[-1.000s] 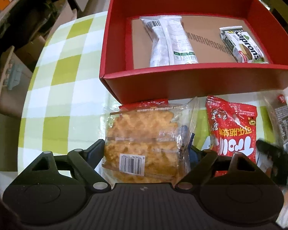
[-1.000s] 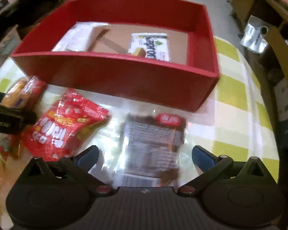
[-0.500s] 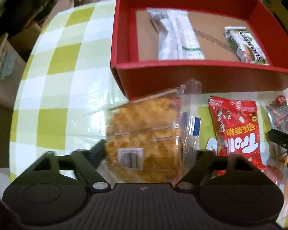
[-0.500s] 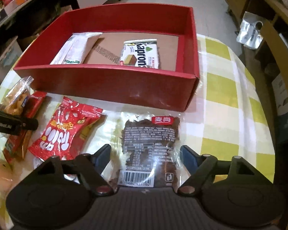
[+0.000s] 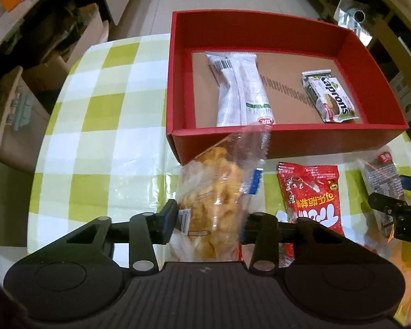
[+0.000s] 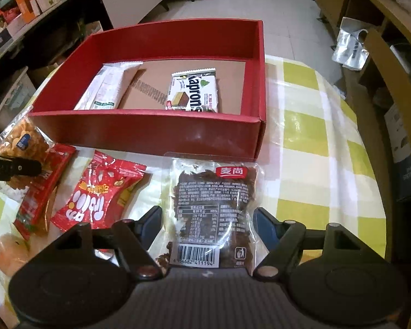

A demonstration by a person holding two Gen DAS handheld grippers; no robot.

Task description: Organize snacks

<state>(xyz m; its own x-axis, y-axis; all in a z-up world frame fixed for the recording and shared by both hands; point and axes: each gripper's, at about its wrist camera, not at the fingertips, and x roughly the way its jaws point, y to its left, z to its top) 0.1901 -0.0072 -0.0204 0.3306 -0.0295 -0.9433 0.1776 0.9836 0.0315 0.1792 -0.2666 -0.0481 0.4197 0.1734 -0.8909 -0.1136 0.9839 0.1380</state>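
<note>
red cardboard, open-topped and shallow, forms the box at the far side of the green-and-white checked tablecloth. on its brown floor lie two snacks: a long white wrapper with a barcode at its far end, toward the left, and a smaller white wafer pack printed "kaprons" toward the right.

near the box's front wall, the left gripper pinches a clear bag of golden fried crisps; its jaws have just been closing and now press the bag's sides, crumpling the film, with the bag's top leaning toward the box. to the right on the cloth lies a red packet with white lettering, too stylised to read.

the right gripper has its blue-padded fingers against both edges of a clear pouch of dark brown snack, its jaws having just narrowed. the pouch carries a red label with two white chinese characters, a nutrition table, a barcode and a bin symbol. left of it sits a narrow red packet.
</note>
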